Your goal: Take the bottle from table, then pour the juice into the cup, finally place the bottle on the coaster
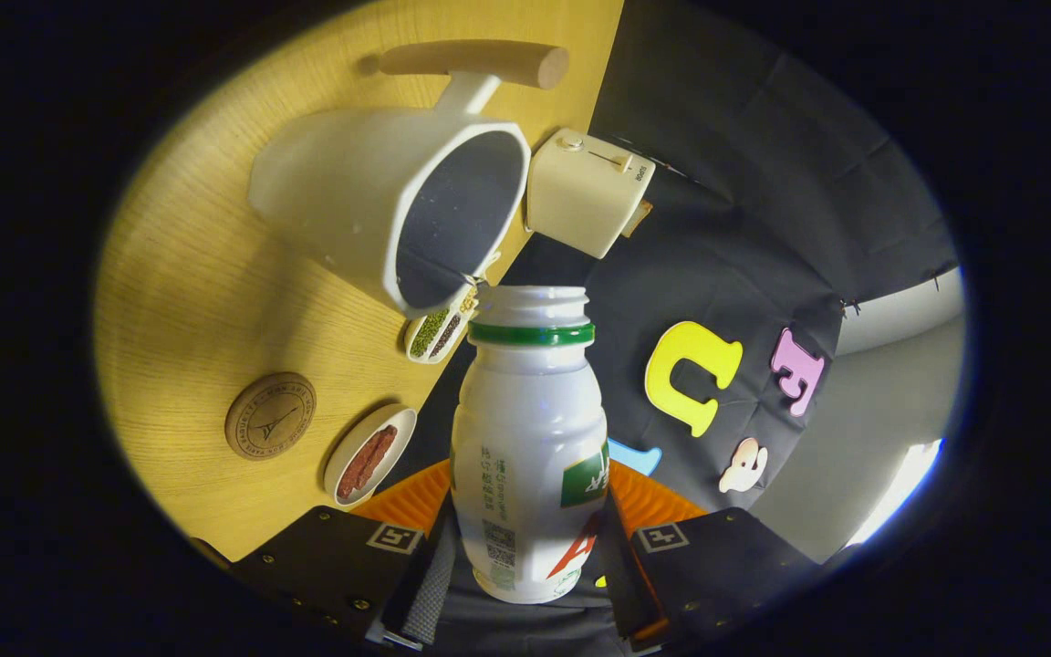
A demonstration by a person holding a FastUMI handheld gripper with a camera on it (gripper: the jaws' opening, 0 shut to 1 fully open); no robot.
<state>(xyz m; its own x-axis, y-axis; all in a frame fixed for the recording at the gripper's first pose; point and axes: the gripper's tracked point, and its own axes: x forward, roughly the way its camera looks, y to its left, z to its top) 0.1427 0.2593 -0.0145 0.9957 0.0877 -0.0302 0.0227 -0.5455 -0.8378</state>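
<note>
White plastic bottle [528, 447], green ring at the neck, cap off, sits pinched between both fingers of the gripper [525, 557], closed tight on its lower body. Whole view is tipped sideways, bottle mouth right by the rim of the white cup [398, 210]. Round coaster [270, 415] lies well apart on the wooden table [206, 301].

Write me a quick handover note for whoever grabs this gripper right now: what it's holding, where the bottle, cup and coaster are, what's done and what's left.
Gripper: shut on the bottle, lifted off the table and tilted.
Bottle: cap off, its open mouth right at the rim of the white cup, which has a wooden handle.
Coaster: round, wooden, bare, on the table beside the small dishes.
Done: bottle picked up and brought to the cup.
Left: pour (no juice visible flowing), then stand the bottle on the coaster.
</note>
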